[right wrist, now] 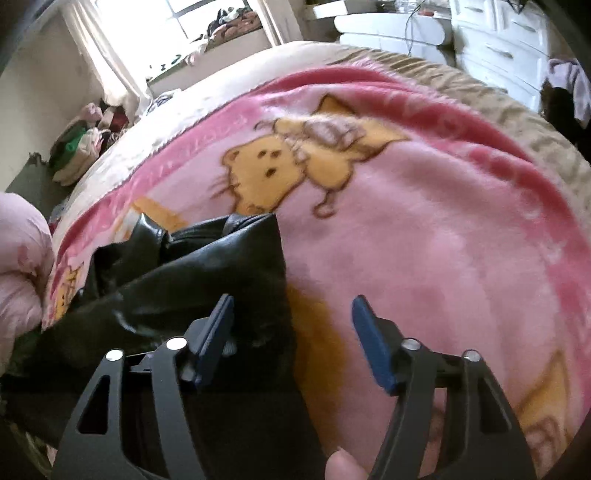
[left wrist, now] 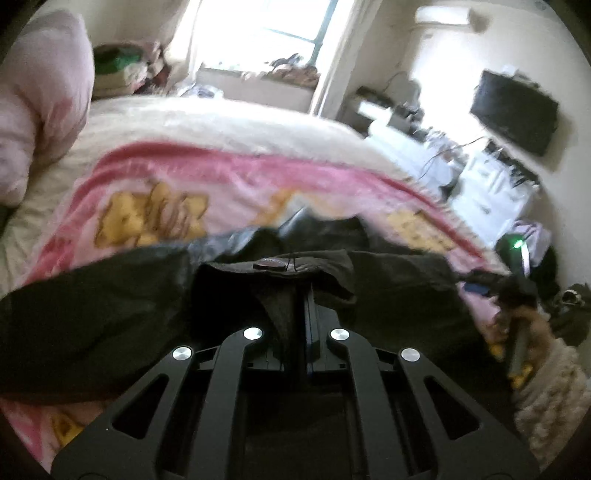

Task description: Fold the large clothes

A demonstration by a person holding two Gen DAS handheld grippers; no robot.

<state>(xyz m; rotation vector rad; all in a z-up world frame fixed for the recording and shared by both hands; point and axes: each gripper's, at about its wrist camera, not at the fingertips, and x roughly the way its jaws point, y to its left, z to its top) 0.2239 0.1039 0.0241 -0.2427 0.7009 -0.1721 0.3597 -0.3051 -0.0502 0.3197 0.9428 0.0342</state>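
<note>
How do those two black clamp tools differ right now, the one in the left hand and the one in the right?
The left gripper is shut, pinching a fold of the shiny black leather-look garment; the right gripper has a clear gap between its blue pads. The left one sits over the garment's middle, while the right one straddles its edge above the pink cartoon-print fleece blanket. Both point down at the bed.

A home bedroom: a bed [right wrist: 480, 85] with a pink cartoon blanket [right wrist: 424, 240], white drawers [right wrist: 498, 48], a window [left wrist: 266, 33].
</note>
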